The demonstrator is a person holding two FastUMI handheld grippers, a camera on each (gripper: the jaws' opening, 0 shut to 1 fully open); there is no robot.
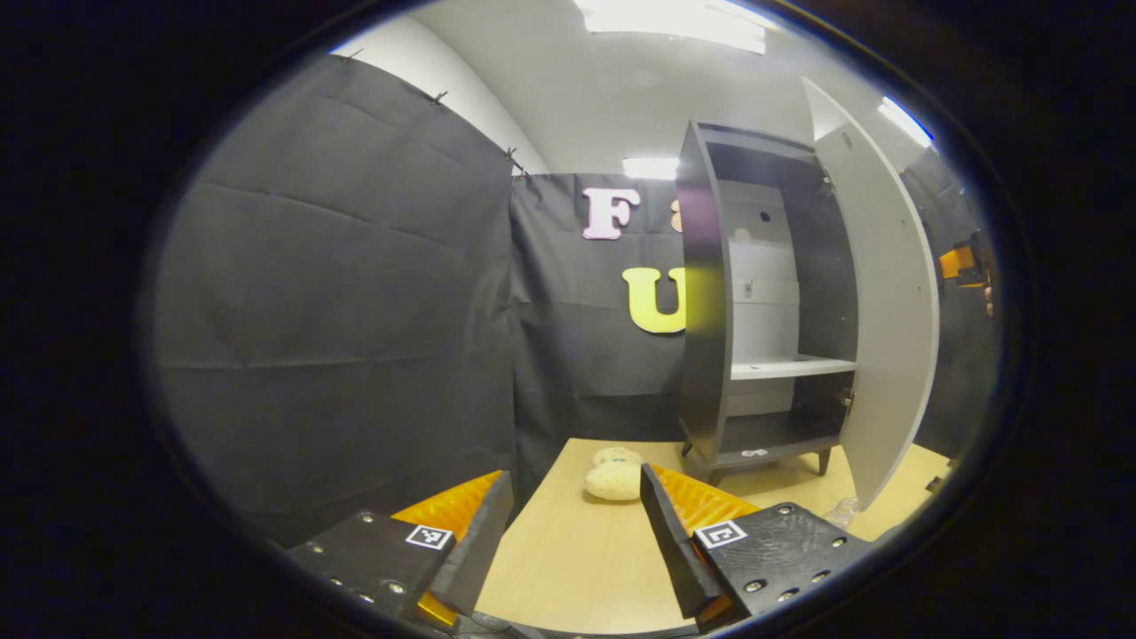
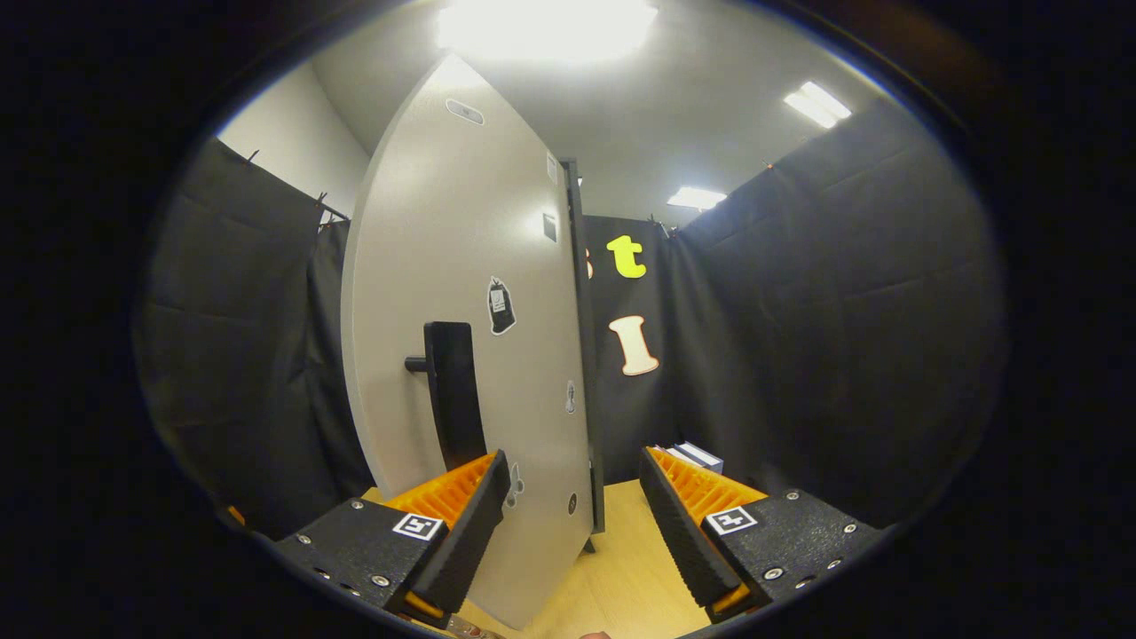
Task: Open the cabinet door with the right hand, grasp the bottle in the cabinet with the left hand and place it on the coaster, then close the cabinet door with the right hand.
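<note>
Cabinet door (image 2: 461,355) stands open, both our grippers, left gripper (image 1: 577,541) and right gripper (image 2: 575,524), gape empty, so closing remains.

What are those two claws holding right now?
Nothing. The left gripper and right gripper are both open and empty; the door stands open.

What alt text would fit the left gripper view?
A dark cabinet stands on a wooden table with its pale door swung open, shelves bare. The left gripper is open in front, near a cream plush toy.
</note>
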